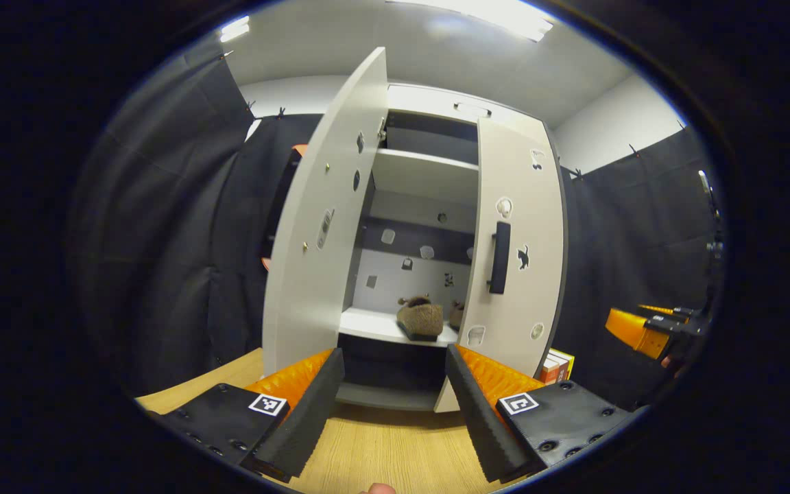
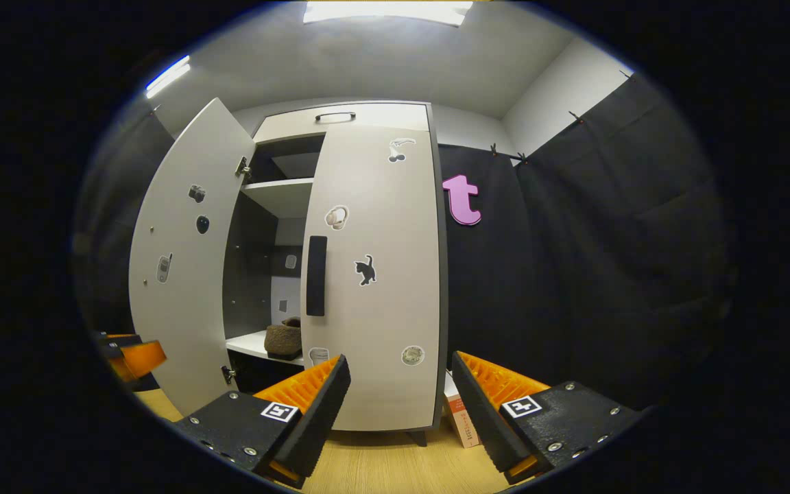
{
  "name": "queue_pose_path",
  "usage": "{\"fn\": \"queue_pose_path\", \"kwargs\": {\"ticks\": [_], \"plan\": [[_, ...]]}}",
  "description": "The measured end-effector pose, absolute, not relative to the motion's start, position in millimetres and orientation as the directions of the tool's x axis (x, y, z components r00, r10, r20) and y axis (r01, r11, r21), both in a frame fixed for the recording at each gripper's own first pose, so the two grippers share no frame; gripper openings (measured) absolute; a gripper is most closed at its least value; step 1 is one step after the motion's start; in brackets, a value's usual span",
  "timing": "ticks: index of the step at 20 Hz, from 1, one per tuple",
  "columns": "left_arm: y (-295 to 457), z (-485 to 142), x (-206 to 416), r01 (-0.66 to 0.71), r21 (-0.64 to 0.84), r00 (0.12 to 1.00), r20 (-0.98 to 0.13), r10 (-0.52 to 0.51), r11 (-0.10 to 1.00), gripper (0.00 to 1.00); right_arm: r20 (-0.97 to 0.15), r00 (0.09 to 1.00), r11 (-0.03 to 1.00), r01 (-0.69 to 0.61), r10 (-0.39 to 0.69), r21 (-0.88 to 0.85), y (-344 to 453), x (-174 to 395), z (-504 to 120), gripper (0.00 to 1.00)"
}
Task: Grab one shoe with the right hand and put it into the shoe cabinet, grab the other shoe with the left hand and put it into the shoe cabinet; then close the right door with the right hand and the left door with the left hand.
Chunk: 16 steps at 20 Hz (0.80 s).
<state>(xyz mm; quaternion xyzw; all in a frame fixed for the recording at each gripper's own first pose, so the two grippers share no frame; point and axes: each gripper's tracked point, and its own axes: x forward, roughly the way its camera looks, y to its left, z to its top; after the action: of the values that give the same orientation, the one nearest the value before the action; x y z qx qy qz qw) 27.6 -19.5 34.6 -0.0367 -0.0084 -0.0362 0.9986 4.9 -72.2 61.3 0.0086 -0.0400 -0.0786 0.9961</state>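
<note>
The white shoe cabinet (image 1: 429, 103) stands on a wooden floor. Its left door (image 1: 319, 226) swings wide open; its right door (image 1: 522, 240), with a dark handle (image 1: 499, 257), covers the right half, and whether it sits flush I cannot tell. A brown fuzzy shoe (image 1: 420, 319) rests on the lower shelf, and a second shoe (image 1: 457, 314) peeks from behind the right door. My left gripper (image 1: 395, 412) is open and empty in front of the gap. My right gripper (image 2: 398, 405) is open and empty before the right door (image 2: 374, 274), with one shoe (image 2: 284, 338) visible on the shelf.
A small box (image 2: 460, 415) leans by the cabinet's right foot. In the left gripper view the right gripper (image 1: 649, 329) hangs at the far right; in the right gripper view the left gripper (image 2: 127, 353) shows at the left edge. Black cloth walls surround the booth.
</note>
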Motion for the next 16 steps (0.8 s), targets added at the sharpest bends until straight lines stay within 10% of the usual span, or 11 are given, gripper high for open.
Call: {"fn": "queue_pose_path", "kwargs": {"ticks": [11, 16], "plan": [[158.1, 132.7, 57.4, -0.281, 0.013, 0.957, 0.08, 0.279, 0.96, 0.96, 0.056, 0.985, 0.986, 0.163, -0.166, 0.047, -81.7, 2.3, 58.7, 0.92], [175.1, 130.3, 110.6, -0.285, 0.019, 0.957, 0.061, 0.283, 0.958, 0.97, 0.031, 0.986, 0.986, 0.162, -0.163, 0.036, -79.3, -2.9, 53.4, 0.93]]}}
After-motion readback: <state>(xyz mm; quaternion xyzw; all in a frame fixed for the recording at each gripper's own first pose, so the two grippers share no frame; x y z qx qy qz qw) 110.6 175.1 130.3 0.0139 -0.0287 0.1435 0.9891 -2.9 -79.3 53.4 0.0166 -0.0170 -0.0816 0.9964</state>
